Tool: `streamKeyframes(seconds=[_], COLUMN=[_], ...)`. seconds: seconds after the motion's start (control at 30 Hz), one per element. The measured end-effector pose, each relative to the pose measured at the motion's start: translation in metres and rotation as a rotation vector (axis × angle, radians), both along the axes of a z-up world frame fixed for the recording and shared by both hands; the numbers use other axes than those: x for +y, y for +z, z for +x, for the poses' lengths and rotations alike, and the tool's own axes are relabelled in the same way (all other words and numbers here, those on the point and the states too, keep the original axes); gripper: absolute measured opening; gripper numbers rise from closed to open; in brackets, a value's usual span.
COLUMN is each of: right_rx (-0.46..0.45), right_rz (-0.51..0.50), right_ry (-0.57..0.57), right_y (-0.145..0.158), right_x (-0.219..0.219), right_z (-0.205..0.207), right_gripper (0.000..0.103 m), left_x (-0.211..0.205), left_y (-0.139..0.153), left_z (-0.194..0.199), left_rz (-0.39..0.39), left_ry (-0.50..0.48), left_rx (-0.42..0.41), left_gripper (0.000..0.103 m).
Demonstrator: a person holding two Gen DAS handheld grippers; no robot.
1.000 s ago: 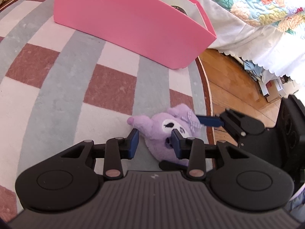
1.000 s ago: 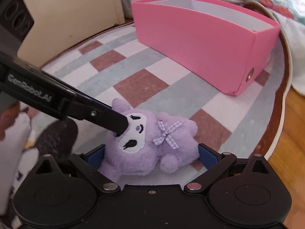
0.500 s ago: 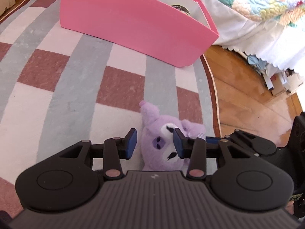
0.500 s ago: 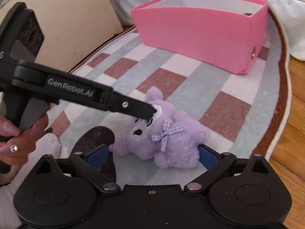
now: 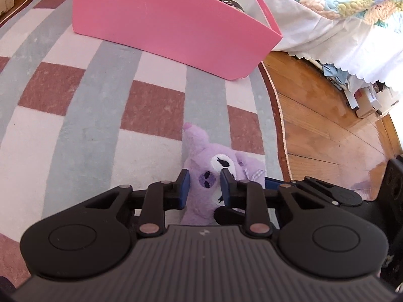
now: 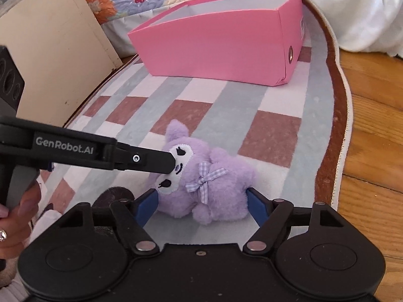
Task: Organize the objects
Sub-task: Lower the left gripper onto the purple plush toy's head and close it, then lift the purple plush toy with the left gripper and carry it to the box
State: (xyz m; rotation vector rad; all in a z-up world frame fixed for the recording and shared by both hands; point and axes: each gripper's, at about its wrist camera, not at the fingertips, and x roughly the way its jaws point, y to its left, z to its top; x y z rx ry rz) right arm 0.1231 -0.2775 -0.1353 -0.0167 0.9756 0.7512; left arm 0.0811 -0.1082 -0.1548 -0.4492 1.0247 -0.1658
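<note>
The left gripper [image 5: 204,188] has just closed its narrow jaws on the head of the purple plush [image 6: 201,181], which lies sideways on the rug [image 6: 226,115]. Rightward, the right gripper [image 6: 202,203] has been closing, its pads flanking the body across the plush's long axis, barely pressing; the pink box [image 6: 221,47] waits beyond

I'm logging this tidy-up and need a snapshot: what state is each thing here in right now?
purple plush toy: lying on its side on the rug, outside the box.
pink box: upright on the rug, top open.
left gripper: shut on the toy's face.
right gripper: jaws just been closing around the toy's body, pads at its sides.
striped rug: flat on the wooden floor.
</note>
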Motion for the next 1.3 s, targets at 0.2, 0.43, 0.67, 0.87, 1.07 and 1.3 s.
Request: streamKeyframes(seconds=[0.2, 0.43, 0.67, 0.87, 1.07, 1.3], right_rx=[-0.043, -0.06, -0.04, -0.086, -0.124, -0.155], right_rz=[-0.02, -0.049, -0.027, -0.036, -0.039, -0.035], right_ry=[-0.011, -0.039, -0.072, -0.059, -0.042, -0.022], right_y=[0.0, 0.001, 0.002, 0.013, 0.034, 0.054], right_x=[0.004, 0.006, 0.005, 0.008, 0.013, 0.021], right_z=[-0.008, -0.012, -0.015, -0.024, -0.028, -0.035], right_gripper=[0.077, 0.076, 0.071, 0.071, 0.073, 0.078], left_x=[0.002, 0.002, -0.002, 0.0, 0.005, 0.008], left_y=[-0.002, -0.005, 0.0, 0.013, 0.033, 0.058], left_z=[-0.001, -0.001, -0.003, -0.008, -0.012, -0.02], left_rz=[-0.03, -0.019, -0.036, -0.03, -0.033, -0.004], left_ry=[-0.003, 0.002, -0.033, -0.04, -0.051, -0.075], left_rx=[0.016, 0.019, 0.004, -0.018, -0.042, -0.084], left_gripper=[0.026, 0.038, 0.026, 0.026, 0.026, 0.026])
